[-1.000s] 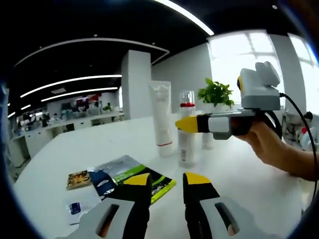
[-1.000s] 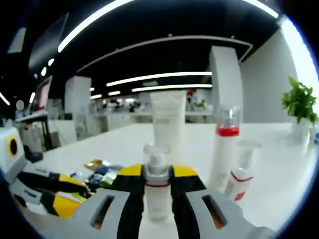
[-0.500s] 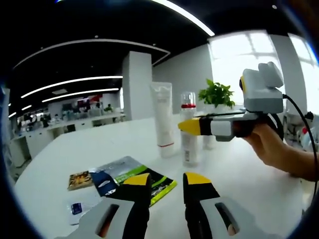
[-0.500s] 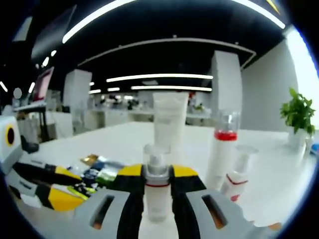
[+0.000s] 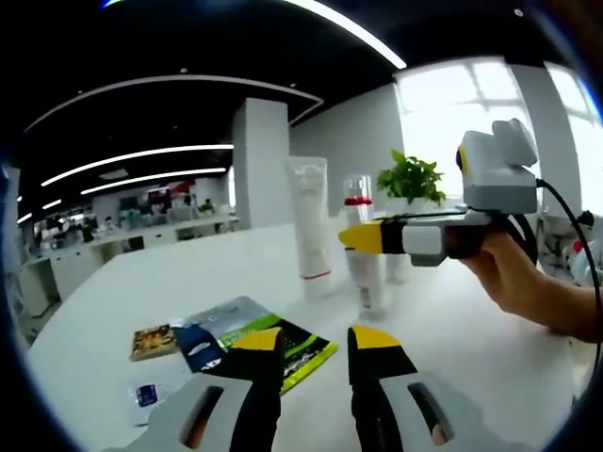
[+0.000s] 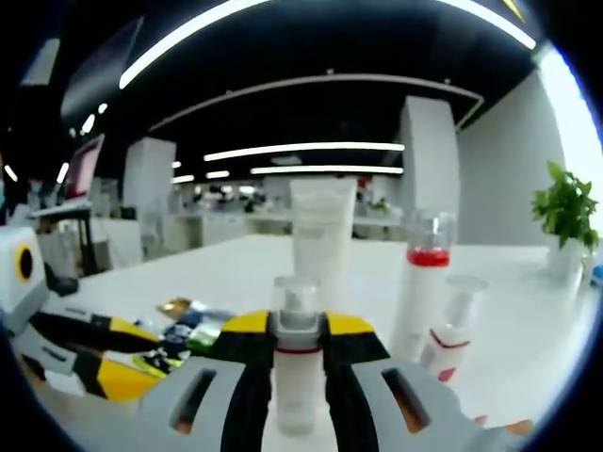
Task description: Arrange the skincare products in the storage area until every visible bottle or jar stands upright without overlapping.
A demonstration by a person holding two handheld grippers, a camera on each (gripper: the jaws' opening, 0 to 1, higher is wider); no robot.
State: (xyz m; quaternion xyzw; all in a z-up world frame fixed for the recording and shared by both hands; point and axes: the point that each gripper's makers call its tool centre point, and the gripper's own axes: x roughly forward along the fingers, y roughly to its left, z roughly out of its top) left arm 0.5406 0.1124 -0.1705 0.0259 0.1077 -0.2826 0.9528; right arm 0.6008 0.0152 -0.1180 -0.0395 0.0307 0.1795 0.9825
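The right gripper [image 6: 298, 325] has its yellow-tipped jaws pressed against both sides of a small pump bottle [image 6: 296, 377], holding it upright by the body just below its clear cap, which looks like the sensible way to carry it so it can be set down standing. In the left gripper view that same gripper [image 5: 363, 237] reaches in from the right, steered by a person's hand [image 5: 513, 273], with the bottle's lower half [image 5: 370, 282] hanging beneath the jaws close over the white table [image 5: 122, 301]; whether it touches the surface, I cannot tell. It is held just beside the group that already stands upright: a tall white tube [image 6: 323, 231] resting on its cap, a clear bottle with a red band [image 6: 420, 282], and a shorter pump bottle with a red band [image 6: 452, 330] in front of that one. My guess is that the held bottle is being brought to a free spot beside them, with room left so nothing overlaps. The left gripper [image 5: 303, 341] hangs over the near table with its jaws apart and nothing between them, apparently kept out of the way. Below it lie some flat sachets [image 5: 240, 337], well apart from the standing bottles. A potted plant [image 5: 412, 184] stands farther back by the window.
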